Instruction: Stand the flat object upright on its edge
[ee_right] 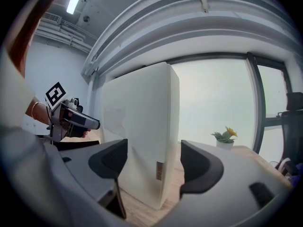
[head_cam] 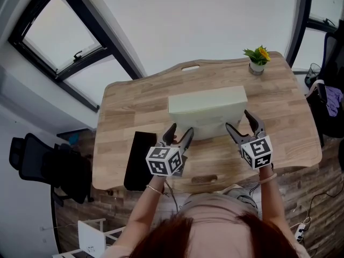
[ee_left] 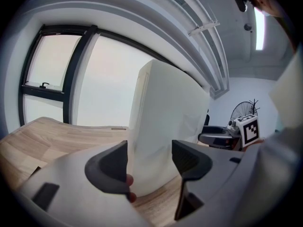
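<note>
Light wood-grain desk (head_cam: 134, 98) carries the cream-white flat rectangular slab (head_cam: 207, 109) mid-desk, upright on its long edge, w/ a black flat rectangular mat (head_cam: 141, 160) lying apart at front-left. The left gripper (head_cam: 181, 131) straddles the slab's left end, pads looking flush on both faces, i.e. holding it. The right gripper (head_cam: 239, 121) brackets the right end w/ jaws spread wide, a sliver of gap on the window side, so not clamping. Step in hand, by my read: let go w/o toppling. Ease the left jaws apart slowly, then back both grippers straight out along the slab's length, no sideways brush. A small green potted plant (head_cam: 257, 58) sits back-right; a tiny brown tag (ee_right: 159, 170) marks the slab's right end.
</note>
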